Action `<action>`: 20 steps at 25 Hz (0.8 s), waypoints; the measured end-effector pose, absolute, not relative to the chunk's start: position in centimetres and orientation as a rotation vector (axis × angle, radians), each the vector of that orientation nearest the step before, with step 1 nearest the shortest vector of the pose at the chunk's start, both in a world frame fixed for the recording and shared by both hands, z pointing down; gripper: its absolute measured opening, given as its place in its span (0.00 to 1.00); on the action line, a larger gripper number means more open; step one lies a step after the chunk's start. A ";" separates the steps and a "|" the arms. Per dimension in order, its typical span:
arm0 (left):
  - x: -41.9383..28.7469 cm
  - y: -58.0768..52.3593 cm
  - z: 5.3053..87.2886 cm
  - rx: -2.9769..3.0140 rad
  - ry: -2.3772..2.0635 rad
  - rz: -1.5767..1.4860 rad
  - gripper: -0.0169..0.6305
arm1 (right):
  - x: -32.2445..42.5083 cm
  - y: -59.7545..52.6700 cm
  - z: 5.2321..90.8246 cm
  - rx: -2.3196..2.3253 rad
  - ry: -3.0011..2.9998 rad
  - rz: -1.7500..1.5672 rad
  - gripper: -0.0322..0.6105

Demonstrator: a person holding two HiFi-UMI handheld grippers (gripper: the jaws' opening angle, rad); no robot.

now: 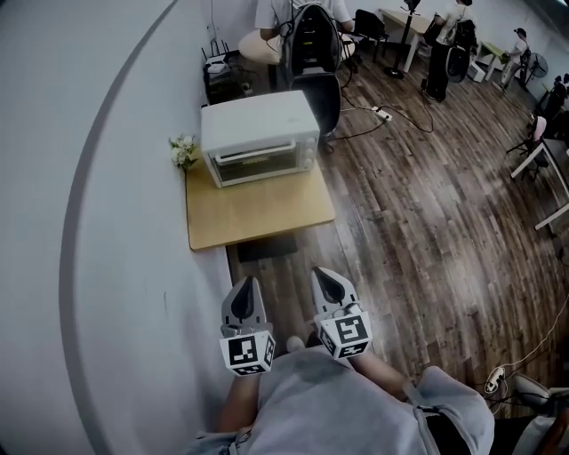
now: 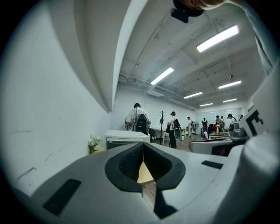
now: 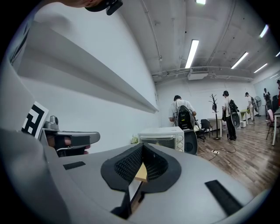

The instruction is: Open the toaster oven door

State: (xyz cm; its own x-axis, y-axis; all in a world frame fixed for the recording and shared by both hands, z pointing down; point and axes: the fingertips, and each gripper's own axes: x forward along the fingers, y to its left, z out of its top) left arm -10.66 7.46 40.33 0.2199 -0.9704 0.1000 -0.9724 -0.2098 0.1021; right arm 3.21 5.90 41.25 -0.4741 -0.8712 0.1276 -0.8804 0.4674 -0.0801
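Observation:
A white toaster oven (image 1: 258,136) stands at the back of a small wooden table (image 1: 258,213) against the wall, its glass door closed. The oven also shows far ahead in the left gripper view (image 2: 126,138) and the right gripper view (image 3: 162,137). My left gripper (image 1: 245,290) and right gripper (image 1: 327,281) are held side by side close to my body, well short of the table. Both are shut with nothing between their jaws.
A small bunch of white flowers (image 1: 183,151) sits left of the oven. A black office chair (image 1: 313,53) stands behind it. People stand at desks (image 1: 418,27) at the far end of the room. Cables and a power strip (image 1: 382,114) lie on the wood floor.

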 end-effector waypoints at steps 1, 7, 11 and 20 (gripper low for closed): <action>-11.6 6.6 40.2 2.335 -1.872 0.019 0.03 | 2.3 5.0 41.1 1.575 -2.624 0.210 0.05; -12.7 4.2 40.9 2.329 -1.858 0.032 0.03 | 0.7 2.6 41.8 1.566 -2.619 0.227 0.05; -13.8 1.9 41.1 2.326 -1.871 0.038 0.03 | -0.5 0.0 42.3 1.549 -2.631 0.231 0.05; -14.8 -4.1 40.4 2.312 -1.902 0.057 0.03 | -2.1 -6.9 41.2 1.496 -2.670 0.208 0.05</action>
State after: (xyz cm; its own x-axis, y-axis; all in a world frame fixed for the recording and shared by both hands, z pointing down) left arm -14.81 -4.13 40.36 0.1967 -0.9728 0.1225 -0.9784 -0.1866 0.0889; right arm -2.09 -6.85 41.20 -0.5224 -0.8426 0.1308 -0.8527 0.5160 -0.0820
